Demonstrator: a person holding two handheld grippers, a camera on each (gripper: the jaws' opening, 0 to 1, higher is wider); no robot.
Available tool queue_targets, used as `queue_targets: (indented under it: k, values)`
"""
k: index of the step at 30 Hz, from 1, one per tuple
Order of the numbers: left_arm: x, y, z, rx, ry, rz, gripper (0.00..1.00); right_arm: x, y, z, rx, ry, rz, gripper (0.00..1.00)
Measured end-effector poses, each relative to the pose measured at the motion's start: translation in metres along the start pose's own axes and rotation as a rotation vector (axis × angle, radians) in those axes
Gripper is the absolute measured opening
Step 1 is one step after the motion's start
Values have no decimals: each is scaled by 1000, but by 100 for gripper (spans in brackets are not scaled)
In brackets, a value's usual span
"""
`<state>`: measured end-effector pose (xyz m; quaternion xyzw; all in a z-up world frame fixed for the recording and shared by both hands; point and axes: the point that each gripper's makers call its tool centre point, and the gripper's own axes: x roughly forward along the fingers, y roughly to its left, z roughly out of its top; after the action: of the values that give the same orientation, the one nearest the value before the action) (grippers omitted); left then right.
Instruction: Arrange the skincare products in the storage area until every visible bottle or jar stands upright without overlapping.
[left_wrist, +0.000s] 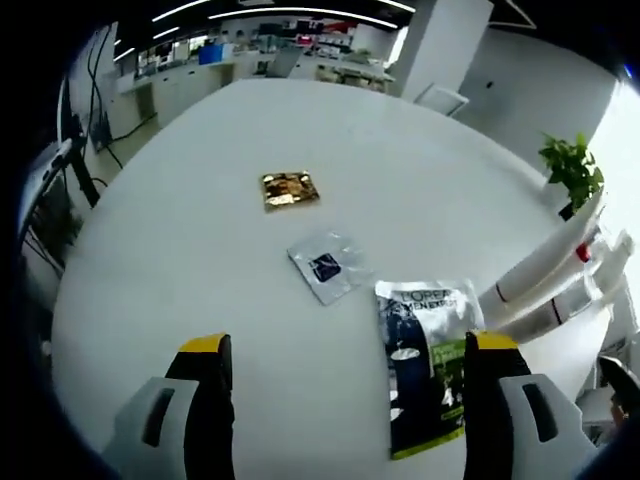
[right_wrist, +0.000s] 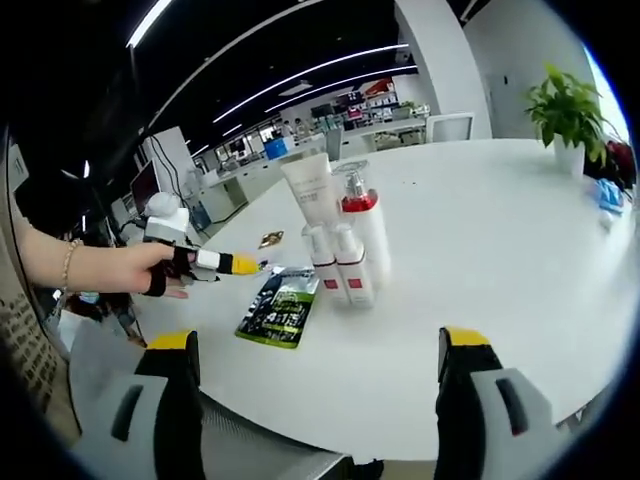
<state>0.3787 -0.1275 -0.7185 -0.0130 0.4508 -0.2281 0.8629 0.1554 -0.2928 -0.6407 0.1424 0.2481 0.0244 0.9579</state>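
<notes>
Broadly, both grippers' fingers spread, released; bottles (right_wrist: 340, 245) upright mid-table (right_wrist: 500, 260), sachets (left_wrist: 325, 265) flat.

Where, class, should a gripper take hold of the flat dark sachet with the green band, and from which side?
Probably at its near short edge, coming in low along the table. The sachet lies flat beside the upright bottles, so no face stands up to pinch. The left gripper, jaws open, already has that end between its tips.
</notes>
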Motion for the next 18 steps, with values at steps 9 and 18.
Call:
queue_targets:
  k: [9,18]
  values:
    - [29,7,22,13,-6,77,85,3,-5,-3,19,10,-11,100]
    - [48,12,31,-1,1,136,77,8,-9,-4,31,23,-14,100]
